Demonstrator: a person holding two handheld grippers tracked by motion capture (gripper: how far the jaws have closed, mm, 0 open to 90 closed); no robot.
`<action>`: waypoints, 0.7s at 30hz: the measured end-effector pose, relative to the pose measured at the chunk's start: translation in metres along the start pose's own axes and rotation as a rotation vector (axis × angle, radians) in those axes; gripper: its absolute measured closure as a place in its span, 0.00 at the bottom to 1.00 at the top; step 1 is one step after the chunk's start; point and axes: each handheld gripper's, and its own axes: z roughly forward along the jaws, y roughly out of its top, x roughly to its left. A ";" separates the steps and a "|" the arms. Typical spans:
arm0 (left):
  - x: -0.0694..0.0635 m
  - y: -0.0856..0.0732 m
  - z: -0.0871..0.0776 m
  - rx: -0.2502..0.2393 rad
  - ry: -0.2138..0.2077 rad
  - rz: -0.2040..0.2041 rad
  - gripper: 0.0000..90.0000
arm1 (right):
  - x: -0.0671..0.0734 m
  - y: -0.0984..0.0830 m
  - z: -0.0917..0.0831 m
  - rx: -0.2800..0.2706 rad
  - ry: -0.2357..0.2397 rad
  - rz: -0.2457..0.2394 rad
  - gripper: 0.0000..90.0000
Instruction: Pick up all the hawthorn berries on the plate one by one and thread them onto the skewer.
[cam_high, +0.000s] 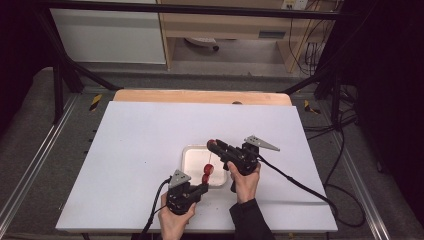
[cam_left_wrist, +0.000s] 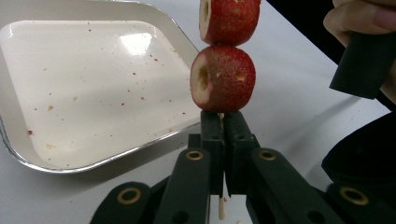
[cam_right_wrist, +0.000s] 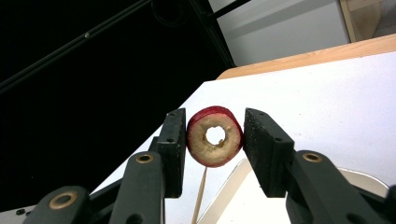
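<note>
High view: left gripper (cam_high: 204, 188) clamps a thin wooden skewer (cam_left_wrist: 221, 210) of red fruit pieces (cam_left_wrist: 223, 78); right gripper (cam_high: 212, 145) pinches a cored red fruit ring (cam_right_wrist: 215, 136).

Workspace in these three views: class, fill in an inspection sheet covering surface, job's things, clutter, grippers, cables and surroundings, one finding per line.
Surface: white table top, with a wooden edge at the far side.
Job's things: thin skewer carrying two red cored fruits; a third fruit piece, ring-shaped; white tray, speckled with crumbs.
Clutter: nothing seen.
Grippers: left gripper shut on the skewer below the fruits; right gripper holds the fruit piece between its jaws above the skewer tip.
Cables: one black cable trails from the right gripper over the table's right side; another runs from the left gripper.
Surroundings: black frame bars, wooden shelving, loose wires on the floor at right.
</note>
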 end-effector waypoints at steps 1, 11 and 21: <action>0.000 0.000 0.000 -0.001 -0.001 -0.002 0.98 | 0.000 0.000 0.000 0.002 0.001 -0.001 0.67; 0.001 0.000 0.000 -0.014 -0.016 -0.035 0.98 | 0.001 -0.004 0.000 0.020 0.016 -0.034 0.67; 0.003 -0.005 -0.002 -0.099 -0.102 -0.123 0.98 | 0.004 -0.005 -0.003 -0.021 0.023 -0.041 0.67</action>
